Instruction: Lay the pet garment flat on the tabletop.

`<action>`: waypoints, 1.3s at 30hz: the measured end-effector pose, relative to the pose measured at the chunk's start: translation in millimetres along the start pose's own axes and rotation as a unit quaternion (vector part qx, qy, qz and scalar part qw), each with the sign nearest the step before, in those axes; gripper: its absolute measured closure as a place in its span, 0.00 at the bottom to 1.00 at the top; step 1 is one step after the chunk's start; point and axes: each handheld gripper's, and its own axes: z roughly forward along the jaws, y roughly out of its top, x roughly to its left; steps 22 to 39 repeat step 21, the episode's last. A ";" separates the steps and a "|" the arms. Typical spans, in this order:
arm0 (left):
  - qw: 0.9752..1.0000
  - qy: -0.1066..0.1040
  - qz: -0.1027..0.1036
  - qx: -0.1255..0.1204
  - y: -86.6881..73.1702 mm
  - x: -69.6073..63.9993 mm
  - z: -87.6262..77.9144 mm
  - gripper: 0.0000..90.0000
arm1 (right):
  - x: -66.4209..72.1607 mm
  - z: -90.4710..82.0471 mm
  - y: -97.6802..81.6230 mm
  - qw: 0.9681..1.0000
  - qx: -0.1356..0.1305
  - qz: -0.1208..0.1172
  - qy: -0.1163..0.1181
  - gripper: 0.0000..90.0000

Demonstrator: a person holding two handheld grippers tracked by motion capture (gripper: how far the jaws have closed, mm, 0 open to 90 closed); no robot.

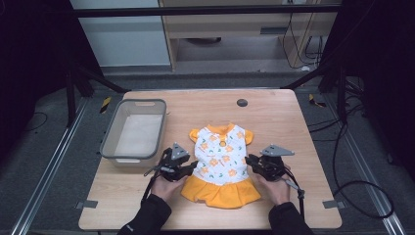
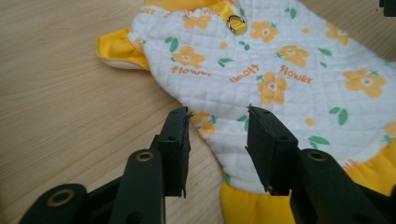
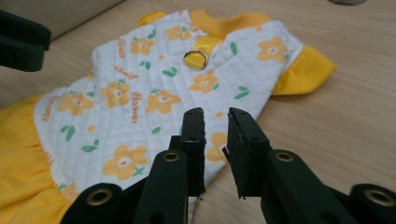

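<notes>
Dress (image 1: 221, 164) flat on the table (image 1: 274, 117), collar away from the person, yellow skirt toward them, and both grippers are right at its waist. Left gripper (image 1: 192, 166): jaws parted, and in its own view (image 2: 217, 140) they stand over the dress's edge with a clear gap, cloth under them but neither pad pressing on it. Nothing is gripped. Right gripper (image 1: 249, 160): jaws also parted, the gap narrower, seen up close (image 3: 215, 149) hovering over the opposite side edge of the white quilted body; again the pads pinch nothing. Out from the fingers now: a grey plate sits atop each gripper, a hand (image 1: 166, 186) behind the left one, a hand (image 1: 276, 188) behind the right one, dark sleeves coming in from the bottom edge, a cable trailing from each tool. The dress has orange flowers, a yellow sleeve (image 3: 303, 70) at each side and a metal ring (image 3: 196, 58) on a yellow strap below the collar. Around it: a grey bin (image 1: 134, 132) stands left of the dress, just beyond the left gripper, apart from the cloth. A small dark disc (image 1: 242, 103) sits near the table's far edge, well apart from everything. Between grippers and dress nothing stands in the way; bare wood on either side.
</notes>
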 end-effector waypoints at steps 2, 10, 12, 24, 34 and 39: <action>1.000 -0.003 -0.004 -0.013 -2.2 3.6 -12.5 0.60 | -4.2 -8.7 0.1 1.000 -0.008 0.000 -0.004 0.80; 1.000 -0.009 -0.007 -0.027 -38.4 20.5 -51.1 0.44 | -18.3 -34.1 -11.4 1.000 -0.015 0.005 -0.026 0.60; 0.999 -0.007 -0.018 -0.026 -50.5 27.8 -60.2 0.41 | -20.4 -38.6 -15.4 0.999 -0.016 0.001 -0.036 0.54; 0.998 0.023 -0.052 -0.024 -83.0 52.5 -86.4 0.33 | -33.3 -52.7 -29.3 0.998 -0.009 0.011 -0.060 0.37; 0.998 0.023 -0.052 -0.024 -83.0 52.5 -86.4 0.33 | -33.3 -52.7 -29.3 0.998 -0.009 0.011 -0.060 0.37; 0.998 0.023 -0.052 -0.024 -83.0 52.5 -86.4 0.33 | -33.3 -52.7 -29.3 0.998 -0.009 0.011 -0.060 0.37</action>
